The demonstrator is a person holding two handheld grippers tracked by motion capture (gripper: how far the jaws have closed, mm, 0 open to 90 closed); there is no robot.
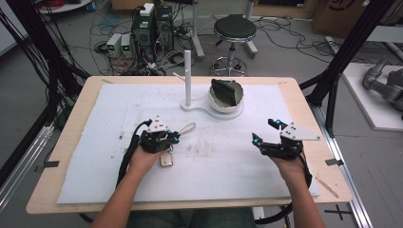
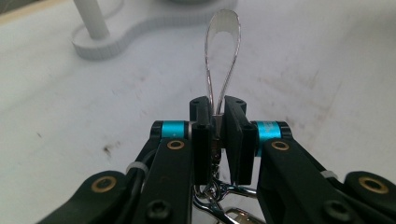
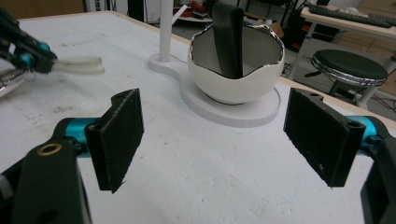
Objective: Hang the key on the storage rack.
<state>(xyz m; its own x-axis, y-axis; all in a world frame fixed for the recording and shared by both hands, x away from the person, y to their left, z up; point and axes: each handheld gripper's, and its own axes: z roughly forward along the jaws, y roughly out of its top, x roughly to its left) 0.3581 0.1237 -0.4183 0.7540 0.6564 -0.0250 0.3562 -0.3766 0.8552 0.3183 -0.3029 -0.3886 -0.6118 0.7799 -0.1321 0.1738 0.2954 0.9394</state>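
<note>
Left gripper (image 1: 177, 137), held in the person's left hand (image 1: 145, 159) over the near left part of the white mat (image 1: 114, 118), is clamped on a loop strap (image 2: 223, 56): in the left gripper view the two black jaws stand nearly together with the base of the pale, translucent strap pinched between their pads, the loop rising upright beyond them. Below the jaws hang small chain links and a metal clasp (image 2: 219, 198); in the high view a small metal tag (image 1: 167, 159) lies under the gripper, beside the hand. Whether the tag rests on the mat or hangs free cannot be told. Right gripper (image 1: 264, 131), held in the right hand (image 1: 289, 166) over the near right part of the mat, is released: in the right gripper view its jaws stand wide apart with nothing between them, aimed at a white bowl (image 3: 236, 74) with a jagged, eggshell-like rim. The bowl sits on the round end of a flat white base (image 3: 233, 114) and contains a dark, flat object (image 3: 229, 39) standing upright. A white post (image 1: 187, 78) rises from the other end of the base, at the far middle of the wooden table (image 1: 71, 123).
</note>
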